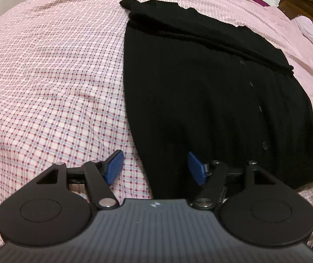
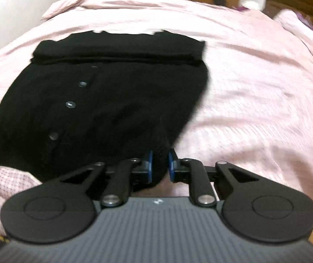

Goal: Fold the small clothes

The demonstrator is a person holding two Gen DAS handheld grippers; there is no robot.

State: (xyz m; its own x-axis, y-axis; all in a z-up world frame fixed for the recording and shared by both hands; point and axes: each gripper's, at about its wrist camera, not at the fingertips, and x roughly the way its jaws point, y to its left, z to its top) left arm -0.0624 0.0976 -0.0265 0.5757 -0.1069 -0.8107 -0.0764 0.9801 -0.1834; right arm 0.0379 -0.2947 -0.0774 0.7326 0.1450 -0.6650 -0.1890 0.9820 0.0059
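Black buttoned knit cardigan (image 1: 200, 92) part-folded on pink checked bed (image 1: 47, 76); right hand-held gripper (image 2: 159, 164) clamped on its hem, left hand-held gripper (image 1: 154, 166) apart; final fold remains.

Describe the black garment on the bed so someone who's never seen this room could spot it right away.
Start at the bed, covered by a pink checked sheet. On it lies a black knitted cardigan, spread flat with its far part folded over. It is the only dark thing on the sheet, and a row of small round buttons runs down its front.
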